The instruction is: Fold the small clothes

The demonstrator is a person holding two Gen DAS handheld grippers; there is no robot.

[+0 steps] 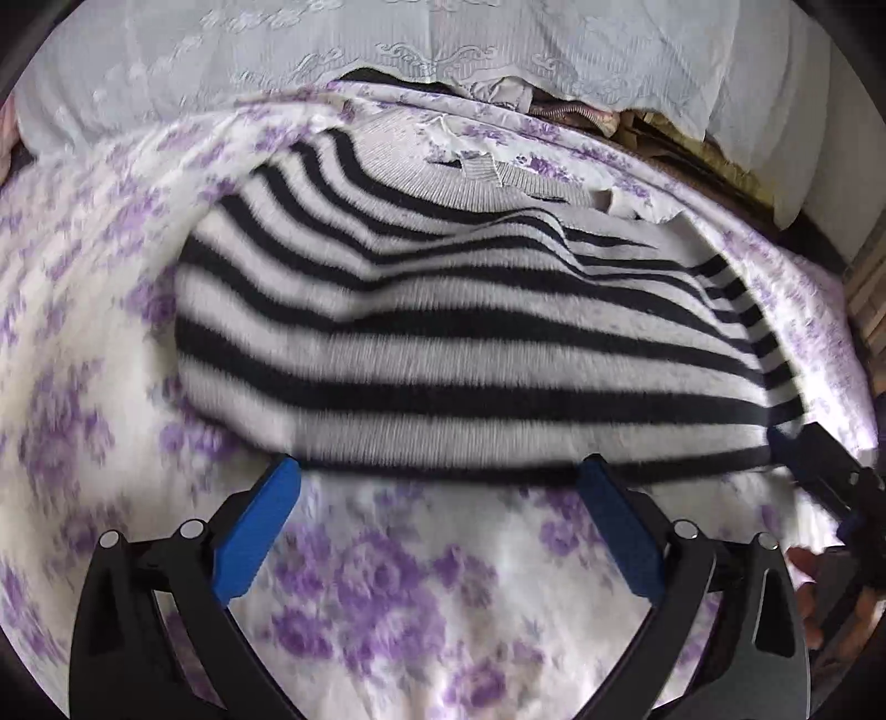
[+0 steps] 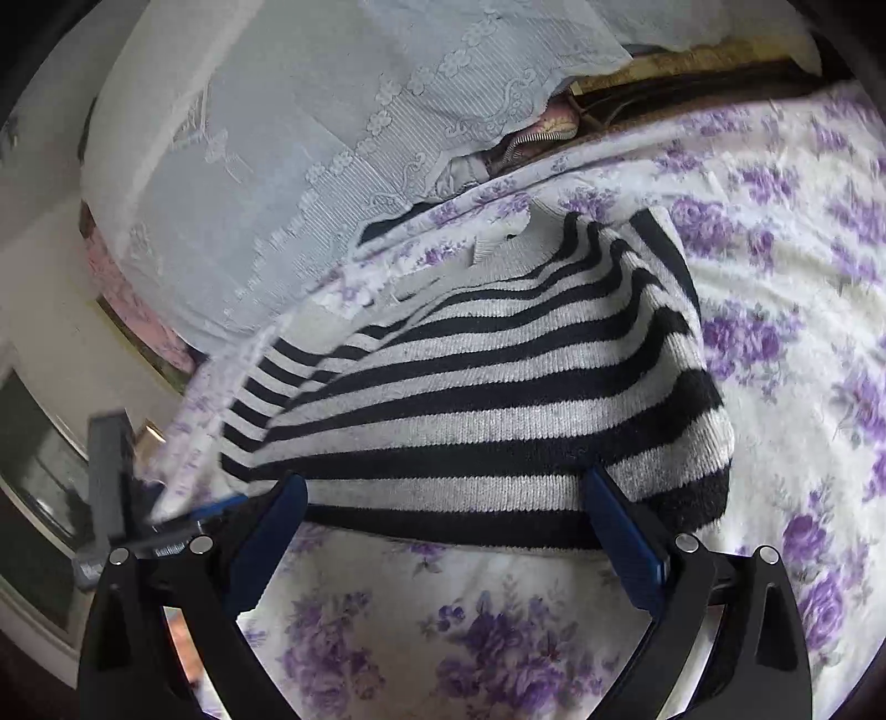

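A black-and-white striped knit sweater lies folded on a bedspread with purple flowers. Its grey collar end points away from me. My left gripper is open, its blue pads wide apart just at the sweater's near hem, holding nothing. In the right wrist view the same sweater lies ahead, and my right gripper is open at its near hem, empty. The right gripper also shows at the right edge of the left wrist view; the left gripper shows at the left of the right wrist view.
A white lace cloth covers a pile at the head of the bed. Pink and brown fabrics peek out under it. The bed's edge and a floor or cabinet lie to the left in the right wrist view.
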